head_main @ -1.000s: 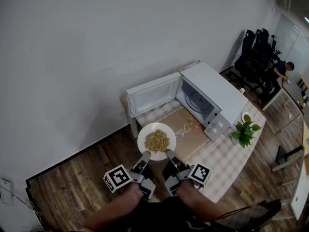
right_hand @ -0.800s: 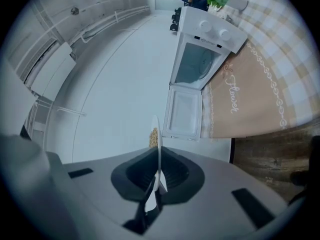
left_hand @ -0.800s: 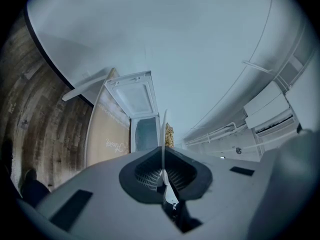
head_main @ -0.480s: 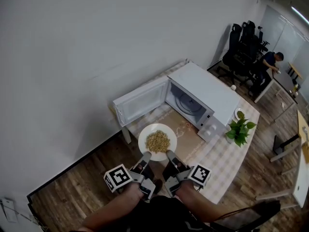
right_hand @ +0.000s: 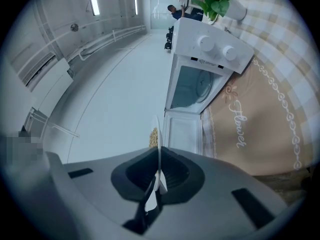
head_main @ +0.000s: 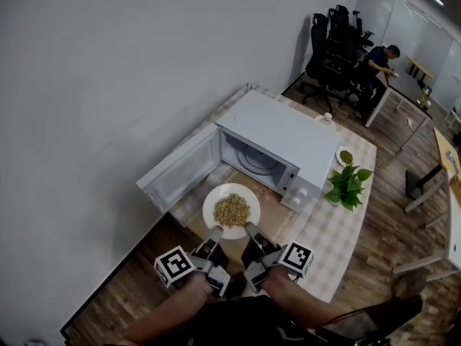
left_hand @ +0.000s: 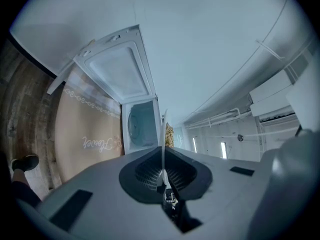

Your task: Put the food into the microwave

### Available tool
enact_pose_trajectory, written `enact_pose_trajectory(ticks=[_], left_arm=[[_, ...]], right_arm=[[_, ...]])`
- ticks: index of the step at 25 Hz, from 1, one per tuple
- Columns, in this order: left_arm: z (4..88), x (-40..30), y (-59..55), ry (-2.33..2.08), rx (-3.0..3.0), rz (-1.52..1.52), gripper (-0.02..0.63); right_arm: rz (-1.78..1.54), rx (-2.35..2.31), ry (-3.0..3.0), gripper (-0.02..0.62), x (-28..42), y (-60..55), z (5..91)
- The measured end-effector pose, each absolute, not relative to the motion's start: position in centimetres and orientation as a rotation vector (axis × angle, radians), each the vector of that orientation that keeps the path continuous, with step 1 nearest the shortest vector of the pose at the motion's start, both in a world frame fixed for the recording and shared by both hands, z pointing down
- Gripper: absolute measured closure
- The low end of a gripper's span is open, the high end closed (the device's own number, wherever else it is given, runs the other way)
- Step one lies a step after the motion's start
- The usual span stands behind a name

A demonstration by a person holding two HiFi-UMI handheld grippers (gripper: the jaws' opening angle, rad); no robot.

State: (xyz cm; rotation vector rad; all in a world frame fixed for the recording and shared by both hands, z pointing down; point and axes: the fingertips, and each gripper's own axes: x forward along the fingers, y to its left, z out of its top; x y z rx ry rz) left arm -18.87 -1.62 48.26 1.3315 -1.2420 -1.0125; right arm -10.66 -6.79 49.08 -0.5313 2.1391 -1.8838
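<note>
Across the bench (head_main: 338, 229), the open microwave (head_main: 288, 139) now sits nearer, as left gripper (head_main: 215, 231) and right gripper (head_main: 250, 228), clenched on the plate (head_main: 232, 211), bring food closer.

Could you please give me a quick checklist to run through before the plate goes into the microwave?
1. Microwave door open: ok, swung wide to the side.
2. Left gripper shut on the plate rim: ok.
3. Right gripper shut on the same rim: ok.
4. Food heaped mid-plate, away from the edge: ok.
5. Cavity free: ok, only the turntable shows inside.
6. Plate high enough to clear the cavity's front edge: cannot tell.
</note>
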Motion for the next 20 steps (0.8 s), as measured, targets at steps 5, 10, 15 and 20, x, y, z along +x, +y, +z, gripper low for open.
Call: enact_pose_trajectory(ticks=[5, 10, 15, 20], left_arm=[[48.8, -18.6, -5.1, -1.194, 1.341, -0.990, 0.586], [49.4, -18.2, -7.6, -1.163, 1.331, -0.988, 0.586], [49.6, -18.0, -10.1, -1.155, 1.345, -0.951, 0.586], [50.4, -17.8, -11.6, -1.142, 1.320, -0.936, 0.586]], right_arm=[[-1.867, -0.580, 2.104, 0.575, -10.1, -9.7, 49.8], [-1.864, -0.613, 2.063, 0.574, -9.7, -12.1, 50.5], [-1.846, -0.611, 2.036, 0.574, -9.6, -14.2, 50.8], [-1.821, -0.631, 2.042, 0.574, -9.5, -15.7, 50.8]])
